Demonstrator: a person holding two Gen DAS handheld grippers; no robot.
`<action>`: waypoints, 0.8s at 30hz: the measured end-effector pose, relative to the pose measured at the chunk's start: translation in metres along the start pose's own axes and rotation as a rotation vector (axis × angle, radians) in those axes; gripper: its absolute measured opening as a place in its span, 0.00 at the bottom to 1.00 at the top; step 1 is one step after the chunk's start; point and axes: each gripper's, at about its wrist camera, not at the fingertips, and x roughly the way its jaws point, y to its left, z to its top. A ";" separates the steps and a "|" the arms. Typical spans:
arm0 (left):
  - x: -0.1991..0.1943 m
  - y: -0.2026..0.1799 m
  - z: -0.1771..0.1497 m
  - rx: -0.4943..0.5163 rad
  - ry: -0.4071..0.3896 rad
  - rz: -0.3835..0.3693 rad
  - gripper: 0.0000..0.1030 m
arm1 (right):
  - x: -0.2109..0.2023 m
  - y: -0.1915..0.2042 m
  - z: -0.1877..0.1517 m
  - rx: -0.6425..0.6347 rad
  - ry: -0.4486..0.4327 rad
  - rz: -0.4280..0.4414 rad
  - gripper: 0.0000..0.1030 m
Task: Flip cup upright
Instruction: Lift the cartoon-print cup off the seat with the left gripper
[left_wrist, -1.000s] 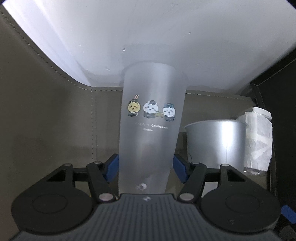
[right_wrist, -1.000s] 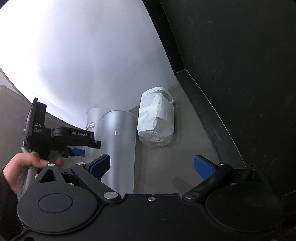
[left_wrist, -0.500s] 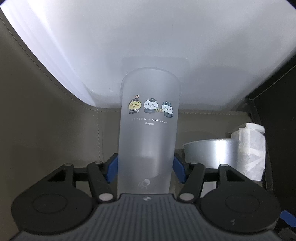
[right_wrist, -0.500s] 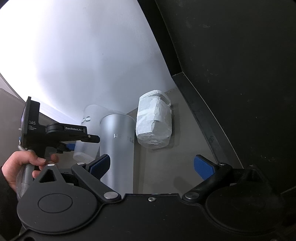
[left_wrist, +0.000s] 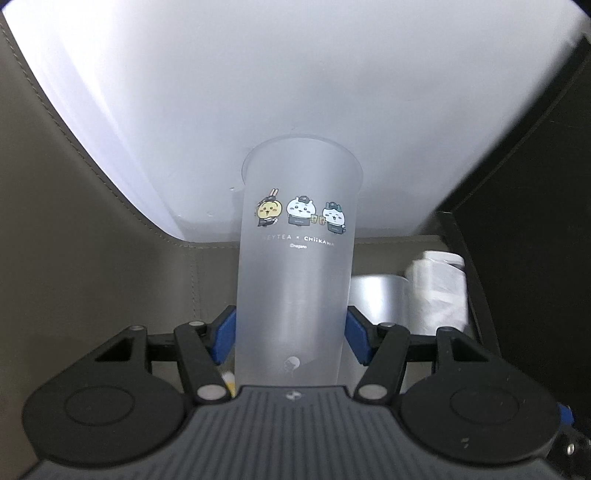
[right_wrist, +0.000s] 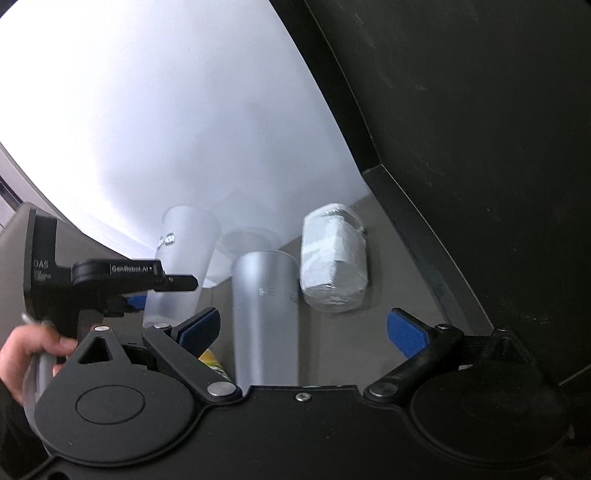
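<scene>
Frosted cup (left_wrist: 295, 266) upright, clamped by left gripper (left_wrist: 291, 334) jaws, silver cup (right_wrist: 265, 314) just beside, right gripper (right_wrist: 303, 328) jaws wide apart, empty.

This looks like a staged recording booth, not a lived-in room. Ahead of the tongs a plain white backdrop (left_wrist: 295, 92) curves down onto a grey stitched leather-like mat (left_wrist: 92, 258), and to their right stands a black panel wall (right_wrist: 480, 147), with no furniture or household fittings in view.
</scene>
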 end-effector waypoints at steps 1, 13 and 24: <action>-0.006 -0.001 -0.003 0.006 -0.002 -0.003 0.59 | -0.001 0.000 0.001 0.003 -0.001 0.009 0.95; -0.059 -0.024 -0.053 0.045 0.002 -0.040 0.59 | -0.003 0.006 -0.003 0.093 0.054 0.193 0.99; -0.100 -0.048 -0.098 0.080 -0.006 -0.072 0.59 | -0.006 0.005 -0.008 0.238 0.108 0.398 1.00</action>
